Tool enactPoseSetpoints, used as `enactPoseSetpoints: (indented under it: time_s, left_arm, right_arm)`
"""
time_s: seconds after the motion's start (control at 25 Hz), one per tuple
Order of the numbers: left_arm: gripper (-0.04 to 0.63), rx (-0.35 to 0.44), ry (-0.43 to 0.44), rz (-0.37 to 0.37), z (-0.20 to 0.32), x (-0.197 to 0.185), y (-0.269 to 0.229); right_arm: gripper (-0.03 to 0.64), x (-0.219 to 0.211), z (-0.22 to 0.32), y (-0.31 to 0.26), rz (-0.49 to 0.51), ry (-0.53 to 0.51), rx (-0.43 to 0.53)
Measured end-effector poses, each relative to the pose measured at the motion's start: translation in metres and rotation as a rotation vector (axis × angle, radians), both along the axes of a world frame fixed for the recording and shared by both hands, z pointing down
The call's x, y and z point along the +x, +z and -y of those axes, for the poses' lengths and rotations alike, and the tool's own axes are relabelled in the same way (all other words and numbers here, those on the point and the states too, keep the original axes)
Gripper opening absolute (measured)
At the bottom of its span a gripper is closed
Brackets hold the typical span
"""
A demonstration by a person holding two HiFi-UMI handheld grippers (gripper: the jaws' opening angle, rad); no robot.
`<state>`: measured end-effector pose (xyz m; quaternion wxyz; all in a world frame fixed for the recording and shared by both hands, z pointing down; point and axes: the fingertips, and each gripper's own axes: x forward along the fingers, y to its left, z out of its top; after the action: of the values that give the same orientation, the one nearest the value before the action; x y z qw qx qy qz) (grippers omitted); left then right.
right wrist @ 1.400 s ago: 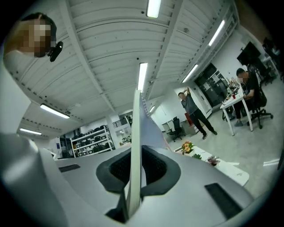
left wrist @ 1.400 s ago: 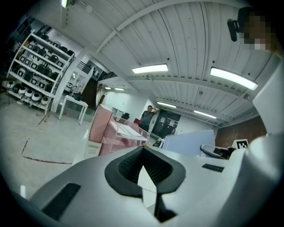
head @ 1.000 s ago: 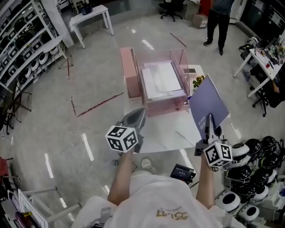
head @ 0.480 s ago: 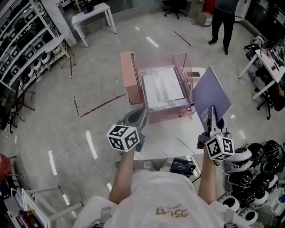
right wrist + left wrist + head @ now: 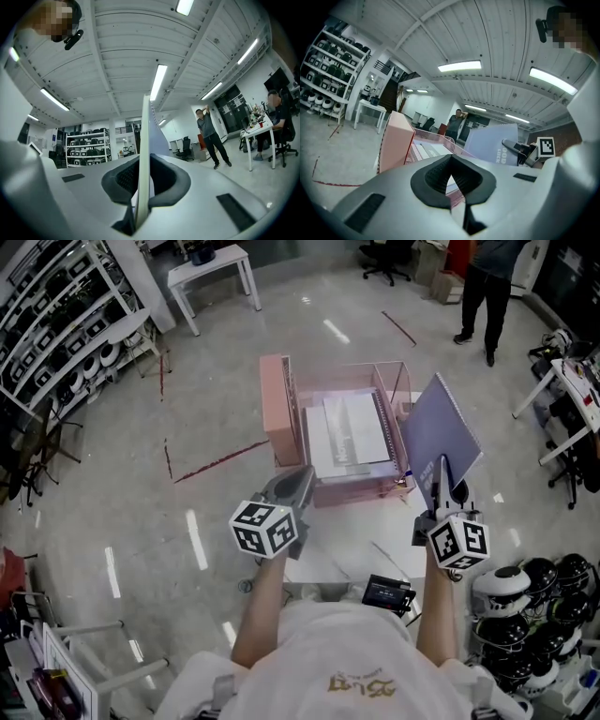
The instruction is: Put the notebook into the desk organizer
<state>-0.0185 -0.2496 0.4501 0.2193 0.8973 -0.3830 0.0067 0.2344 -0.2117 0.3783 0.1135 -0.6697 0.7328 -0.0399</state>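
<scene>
Notebook (image 5: 439, 435), purple-covered and spiral-bound, stands on edge in the air above the right edge of the white worktop (image 5: 342, 545). It is just beside the right wall of the pink desk organizer (image 5: 361, 486), which sits at the worktop's far edge. The right claw (image 5: 441, 491) is clamped on the book's lower edge, and the right gripper view shows the thin cover running straight up between the closed jaws. The left claw (image 5: 292, 491) hovers near the organizer's front-left corner, jaws together and holding nothing. White sheets (image 5: 342, 432) lie in the organizer's wire tray. The book looks light and thin, and is likely to bend or sag when carried by one edge alone. Its smooth cover could also slide in the grip. The firmer hold is probably deep on the cover near the middle of an edge, clear of the wire coil along the upper right side.
</scene>
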Motion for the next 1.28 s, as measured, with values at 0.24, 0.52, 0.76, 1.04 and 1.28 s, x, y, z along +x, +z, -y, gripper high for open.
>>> enactPoseSetpoints:
  time_s: [0.24,0.52,0.76,1.04,1.28]
  left_arm:
    - [0.018,0.003,-0.019,0.0,0.004,-0.003,0.001]
    - [0.018,-0.004,-0.053,-0.005,0.005,-0.016,0.003]
    - [0.018,-0.01,-0.07,-0.008,-0.002,-0.019,0.008]
    - [0.018,-0.013,-0.083,-0.006,-0.001,-0.03,0.007]
    - [0.018,-0.017,-0.092,-0.004,0.0,-0.034,0.01]
  right_arm:
    - [0.041,-0.011,0.017,-0.005,-0.057,-0.029,0.016]
    - [0.041,-0.032,0.032,-0.019,-0.096,-0.068,0.051]
    - [0.041,-0.056,0.042,-0.019,-0.184,-0.102,0.073]
    - [0.041,-0.096,0.051,-0.008,-0.352,-0.146,0.086]
    - [0.042,-0.125,0.058,0.004,-0.483,-0.207,0.092]
